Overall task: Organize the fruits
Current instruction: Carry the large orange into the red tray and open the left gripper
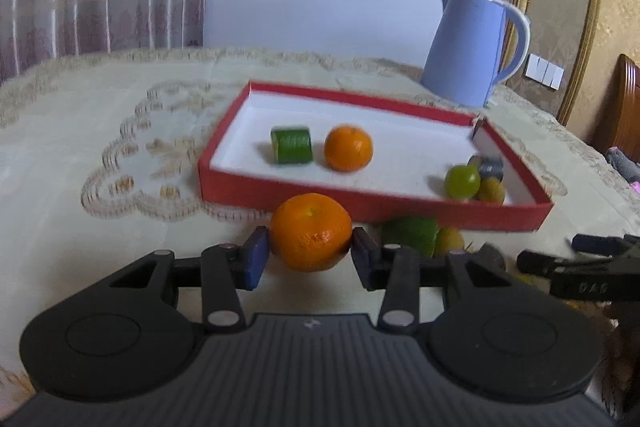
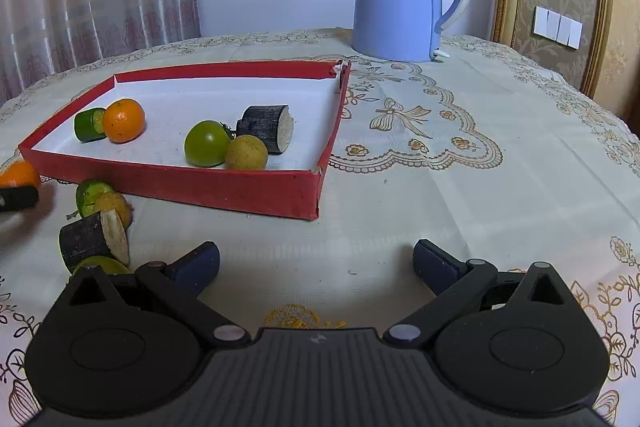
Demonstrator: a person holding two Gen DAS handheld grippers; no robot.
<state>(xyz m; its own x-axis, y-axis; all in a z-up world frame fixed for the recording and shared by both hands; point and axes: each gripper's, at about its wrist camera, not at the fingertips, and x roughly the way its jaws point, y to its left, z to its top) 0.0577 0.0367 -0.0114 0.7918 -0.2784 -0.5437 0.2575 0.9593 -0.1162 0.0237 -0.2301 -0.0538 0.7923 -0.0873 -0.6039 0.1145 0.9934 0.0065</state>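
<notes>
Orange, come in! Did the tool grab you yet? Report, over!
Left tool shut on orange, outside red tray. Right tool open, empty. Tray's near wall ahead of orange; cut fruit pieces beside it.

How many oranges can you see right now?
2: one orange in the red box beside a green piece, at; the held orange is gripped by the left tongs, outside the box.
</notes>
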